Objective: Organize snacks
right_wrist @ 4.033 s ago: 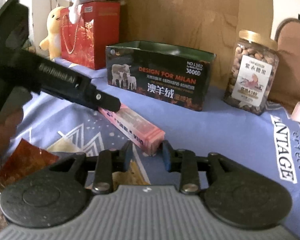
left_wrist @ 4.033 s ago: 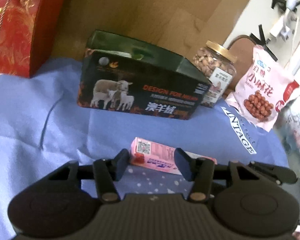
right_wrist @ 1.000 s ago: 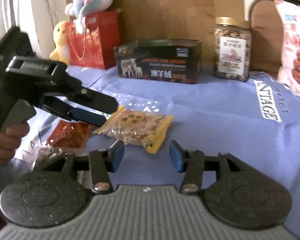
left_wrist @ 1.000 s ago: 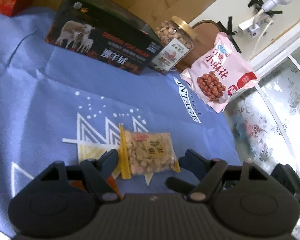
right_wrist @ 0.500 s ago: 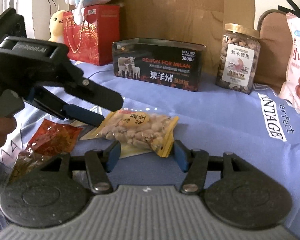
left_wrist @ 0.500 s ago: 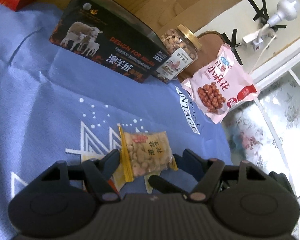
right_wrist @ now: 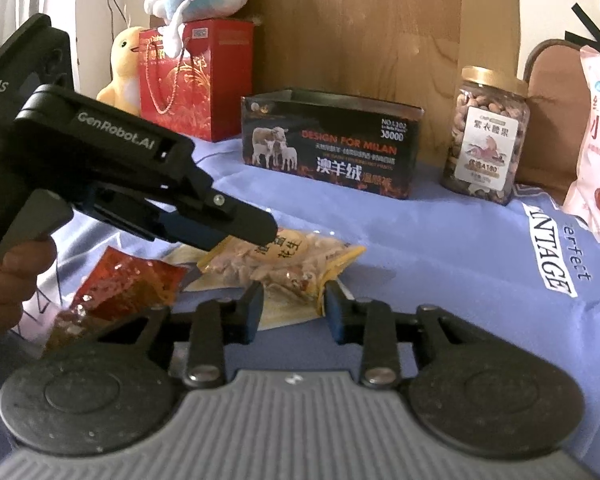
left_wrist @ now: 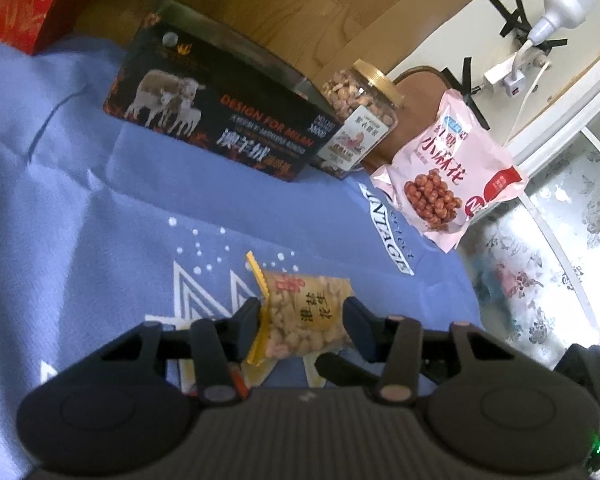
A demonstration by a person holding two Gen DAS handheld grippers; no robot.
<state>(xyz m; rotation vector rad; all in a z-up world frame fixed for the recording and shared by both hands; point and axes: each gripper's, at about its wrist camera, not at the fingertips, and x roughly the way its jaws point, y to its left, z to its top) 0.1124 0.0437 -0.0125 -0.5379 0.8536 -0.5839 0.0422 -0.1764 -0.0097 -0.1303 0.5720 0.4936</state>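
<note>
Both tongs have just been closing on the same small yellow packet of peanuts (left_wrist: 306, 322), which a second ago lay free on the blue cloth (left_wrist: 100, 240) between wider jaws. The left gripper (left_wrist: 302, 320) now pinches it across its width and the near end looks lifted; the right gripper (right_wrist: 294, 308) has narrowed on the packet's near corner, apparently gripping it. To my eye this is the pick-up, and the open dark box (right_wrist: 328, 144) at the far side seems the likely home (a guess). A red wrapper (right_wrist: 116, 280) waits on the left.
</note>
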